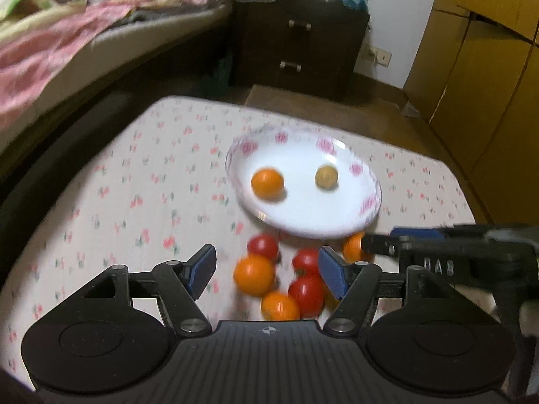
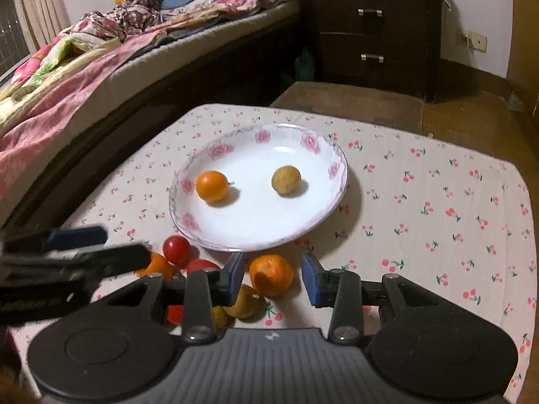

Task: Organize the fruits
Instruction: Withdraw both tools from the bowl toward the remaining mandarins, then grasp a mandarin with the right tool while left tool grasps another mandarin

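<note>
Left wrist view: your left gripper (image 1: 266, 262) stands wide and empty over the loose fruit pile (image 1: 279, 279) at lower centre, a likely line-up for a pick. The plate (image 1: 337, 222) sits just above the pile with an orange (image 1: 267, 183) and a yellowish fruit (image 1: 326, 176) in it, well apart. Your right gripper (image 1: 370, 244) pokes in from the right edge near an orange, crowding that side of the pile.

Right wrist view: your right gripper (image 2: 272, 274) is narrow, yet its pads stay clear of the mandarin (image 2: 271, 274) between them, so nothing is held. Tomatoes (image 2: 177, 249) lie lower left, partly behind the blurred left gripper (image 2: 101, 245). The plate's (image 2: 256, 239) near rim sits close above the mandarin.
</note>
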{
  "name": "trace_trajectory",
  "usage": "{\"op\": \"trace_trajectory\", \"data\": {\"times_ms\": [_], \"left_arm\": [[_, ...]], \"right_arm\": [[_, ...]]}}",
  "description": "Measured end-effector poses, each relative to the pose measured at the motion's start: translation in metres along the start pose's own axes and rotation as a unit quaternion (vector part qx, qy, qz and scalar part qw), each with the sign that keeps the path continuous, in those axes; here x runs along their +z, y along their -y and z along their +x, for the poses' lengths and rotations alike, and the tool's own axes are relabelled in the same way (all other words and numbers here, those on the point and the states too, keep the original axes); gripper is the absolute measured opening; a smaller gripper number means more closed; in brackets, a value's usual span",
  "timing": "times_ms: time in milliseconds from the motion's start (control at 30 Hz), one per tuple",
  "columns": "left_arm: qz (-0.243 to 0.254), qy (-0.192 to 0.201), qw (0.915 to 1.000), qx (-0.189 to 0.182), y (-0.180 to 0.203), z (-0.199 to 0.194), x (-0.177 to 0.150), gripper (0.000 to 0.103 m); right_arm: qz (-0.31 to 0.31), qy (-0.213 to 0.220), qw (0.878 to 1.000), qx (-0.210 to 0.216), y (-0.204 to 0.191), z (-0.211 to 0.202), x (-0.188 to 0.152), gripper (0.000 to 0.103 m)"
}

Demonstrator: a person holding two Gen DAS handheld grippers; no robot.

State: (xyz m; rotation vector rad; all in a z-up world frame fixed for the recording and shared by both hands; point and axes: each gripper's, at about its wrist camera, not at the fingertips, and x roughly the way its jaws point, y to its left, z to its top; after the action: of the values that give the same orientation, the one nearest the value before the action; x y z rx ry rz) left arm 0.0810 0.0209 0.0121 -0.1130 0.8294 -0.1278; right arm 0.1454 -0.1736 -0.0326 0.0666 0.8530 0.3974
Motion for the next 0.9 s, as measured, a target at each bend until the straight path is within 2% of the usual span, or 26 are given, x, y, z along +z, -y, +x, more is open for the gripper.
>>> {"op": "trace_trajectory", "data": {"times_ms": [200,433,567,667,900], "left_arm": [[0.005,-0.018,0.9998,-0.003,0.004,0.006,-0.013,0.074],[0.012,-0.036,0.9993,-0.006,0.008,0.016,-0.026,0.072],[0.01,-0.037,0.9992,-0.01,0.008,0.021,-0.029,0.064],[-0.001,-0.037,0.9992,-0.017,0.006,0.021,-0.029,0.063],[-0.002,-0.043,0.9987,-0.028,0.008,0.021,-0.029,0.054]], "right_arm": [[0.001,-0.013,1.0,-0.005,0.004,0.011,-0.006,0.036],[0.017,-0.017,1.0,0.013,0.007,0.017,-0.002,0.038],[0.02,-0.016,1.0,0.017,0.006,0.015,0.0,0.038],[0.027,-0.015,0.999,0.025,0.008,0.014,0.002,0.038],[0.025,-0.028,0.999,0.031,0.006,0.023,0.0,0.038]]}}
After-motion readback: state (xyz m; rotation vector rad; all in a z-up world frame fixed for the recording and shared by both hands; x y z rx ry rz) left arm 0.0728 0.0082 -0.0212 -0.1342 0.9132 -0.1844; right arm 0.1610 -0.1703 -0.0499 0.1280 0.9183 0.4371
